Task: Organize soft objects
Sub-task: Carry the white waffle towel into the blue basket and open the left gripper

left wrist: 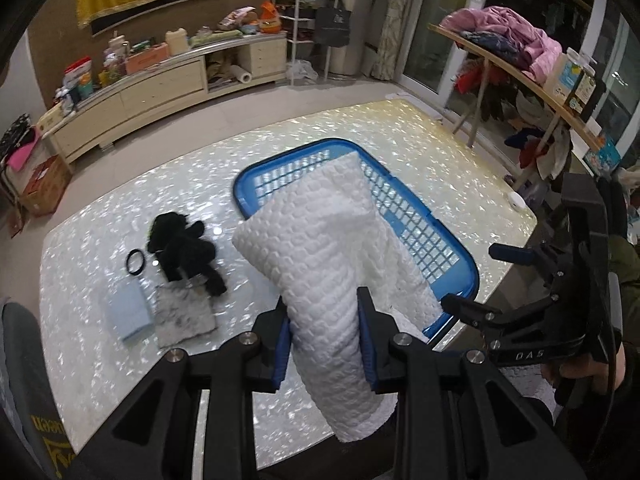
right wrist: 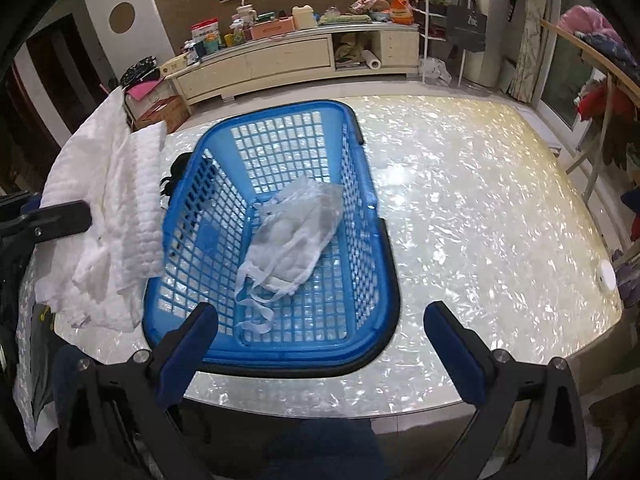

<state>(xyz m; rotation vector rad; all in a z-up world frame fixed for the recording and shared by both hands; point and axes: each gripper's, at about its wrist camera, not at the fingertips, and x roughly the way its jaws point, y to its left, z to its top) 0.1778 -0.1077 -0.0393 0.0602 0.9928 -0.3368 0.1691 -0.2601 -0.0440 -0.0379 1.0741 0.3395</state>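
Partway done: 1 gauzy bag (right wrist: 296, 228) already in blue basket (right wrist: 376, 280), white towel (left wrist: 332, 280) pinched in left gripper (left wrist: 324, 340), right gripper (right wrist: 320, 344) wide open and empty, black plush (left wrist: 184, 252) and 2 cloths still out.

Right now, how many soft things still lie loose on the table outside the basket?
3: black plush toy, grey-white cloth beside it, pale blue cloth further left. The held towel may hide more.

- White quilted cloth (left wrist: 332, 256), loosely rolled, held up above the near-left corner of the basket.
- Blue plastic lattice basket (right wrist: 372, 248), upright on the table.
- Pale gauzy pouch with ties (right wrist: 296, 236), crumpled on the basket floor.
- Black plush toy (left wrist: 184, 252), lying on the table left of the basket.
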